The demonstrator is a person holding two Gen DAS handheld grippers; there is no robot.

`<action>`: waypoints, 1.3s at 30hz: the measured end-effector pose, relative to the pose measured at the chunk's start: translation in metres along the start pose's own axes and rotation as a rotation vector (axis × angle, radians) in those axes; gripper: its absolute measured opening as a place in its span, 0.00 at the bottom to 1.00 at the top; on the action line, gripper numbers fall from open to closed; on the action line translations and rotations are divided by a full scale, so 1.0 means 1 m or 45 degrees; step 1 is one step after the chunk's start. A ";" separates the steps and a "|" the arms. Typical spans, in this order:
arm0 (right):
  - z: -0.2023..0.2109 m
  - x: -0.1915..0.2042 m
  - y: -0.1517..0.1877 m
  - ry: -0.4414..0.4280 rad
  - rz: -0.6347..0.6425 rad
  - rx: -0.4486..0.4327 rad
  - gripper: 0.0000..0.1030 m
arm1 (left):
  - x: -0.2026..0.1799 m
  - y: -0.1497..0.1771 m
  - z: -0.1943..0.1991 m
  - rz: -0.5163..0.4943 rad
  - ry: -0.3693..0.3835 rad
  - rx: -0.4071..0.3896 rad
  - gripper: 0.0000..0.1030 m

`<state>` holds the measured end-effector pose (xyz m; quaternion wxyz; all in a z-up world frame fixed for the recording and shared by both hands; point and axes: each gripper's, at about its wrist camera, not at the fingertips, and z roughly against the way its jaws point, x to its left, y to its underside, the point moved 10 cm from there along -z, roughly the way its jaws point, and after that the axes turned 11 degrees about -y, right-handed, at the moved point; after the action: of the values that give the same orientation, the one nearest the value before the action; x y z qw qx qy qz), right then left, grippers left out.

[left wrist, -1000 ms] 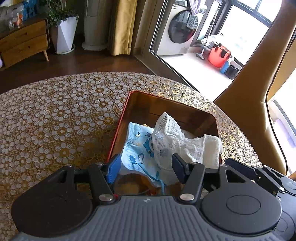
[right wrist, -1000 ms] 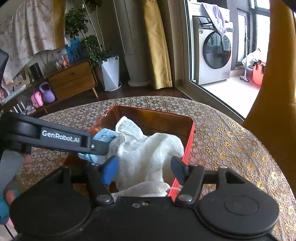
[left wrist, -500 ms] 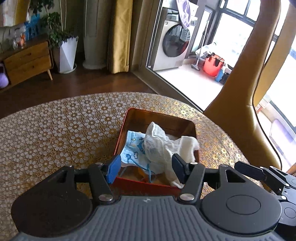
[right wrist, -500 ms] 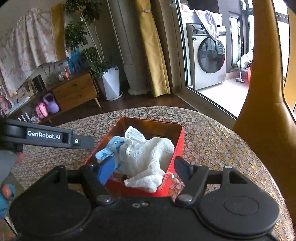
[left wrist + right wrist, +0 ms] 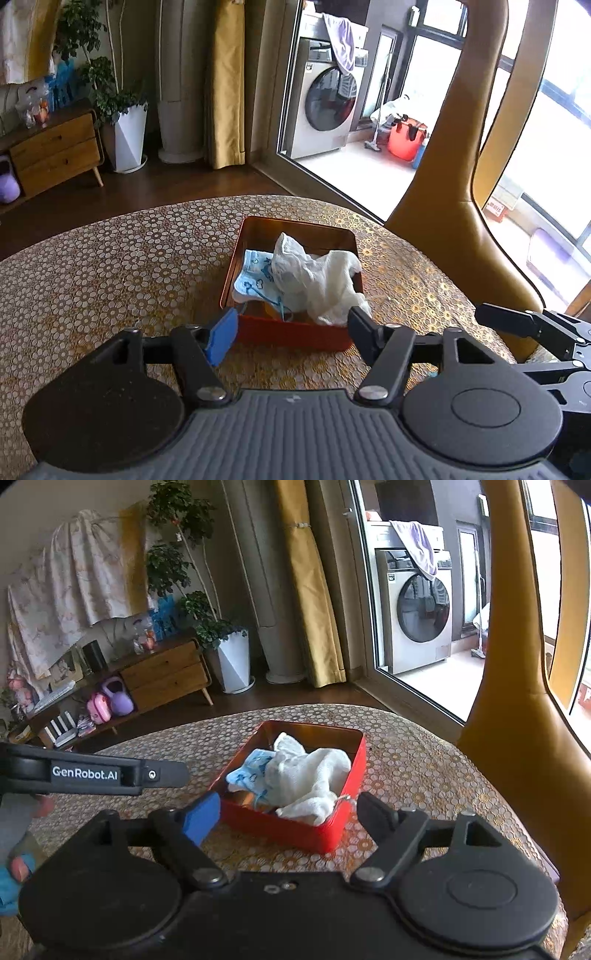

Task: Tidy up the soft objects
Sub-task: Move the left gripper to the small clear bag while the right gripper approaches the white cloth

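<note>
A red tin box (image 5: 291, 334) (image 5: 295, 830) stands on the round table, with a crumpled white mesh cloth (image 5: 317, 277) (image 5: 306, 775) and a light blue printed face mask (image 5: 255, 273) (image 5: 247, 771) lying inside it. My left gripper (image 5: 291, 336) hovers above and in front of the box, its jaws opening with nothing between them. My right gripper (image 5: 286, 814) is likewise back from the box, jaws opening and empty. The left gripper's arm (image 5: 92, 773) shows at the left of the right wrist view, and the right gripper's arm (image 5: 532, 325) at the right of the left wrist view.
A gold floral tablecloth (image 5: 110, 266) covers the table. A tan leather chair back (image 5: 443, 184) rises at the table's far right. Beyond are a wooden dresser (image 5: 166, 675), a potted plant (image 5: 229, 653), yellow curtains and a washing machine (image 5: 325, 107).
Both grippers have pulled back and risen from the box, leaving cloth and mask inside. Their jaws stand wider than before. The box looks smaller and farther away.
</note>
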<state>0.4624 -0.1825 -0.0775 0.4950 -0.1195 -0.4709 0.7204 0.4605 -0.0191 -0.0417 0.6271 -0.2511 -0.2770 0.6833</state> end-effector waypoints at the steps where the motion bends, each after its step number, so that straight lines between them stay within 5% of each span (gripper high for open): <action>1: 0.003 0.002 0.002 -0.002 0.007 -0.002 0.80 | 0.000 0.003 0.004 -0.003 0.004 -0.006 0.66; 13: 0.046 0.023 0.023 -0.041 0.008 -0.048 0.93 | 0.004 0.041 0.050 -0.059 0.017 -0.062 0.77; 24: 0.079 0.020 0.056 -0.066 -0.037 -0.072 0.95 | -0.005 0.088 0.077 -0.134 0.088 -0.082 0.86; 27: 0.088 0.011 0.073 -0.072 -0.089 -0.069 0.95 | -0.009 0.102 0.079 -0.150 0.107 -0.101 0.96; 39: 0.098 -0.057 0.133 0.126 -0.200 0.004 0.95 | -0.019 0.168 0.055 -0.131 0.121 -0.014 0.97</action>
<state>0.3476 -0.2934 -0.1485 0.5730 -0.1169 -0.4526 0.6732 0.3041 -0.0512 -0.1187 0.6725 -0.2722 -0.2632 0.6359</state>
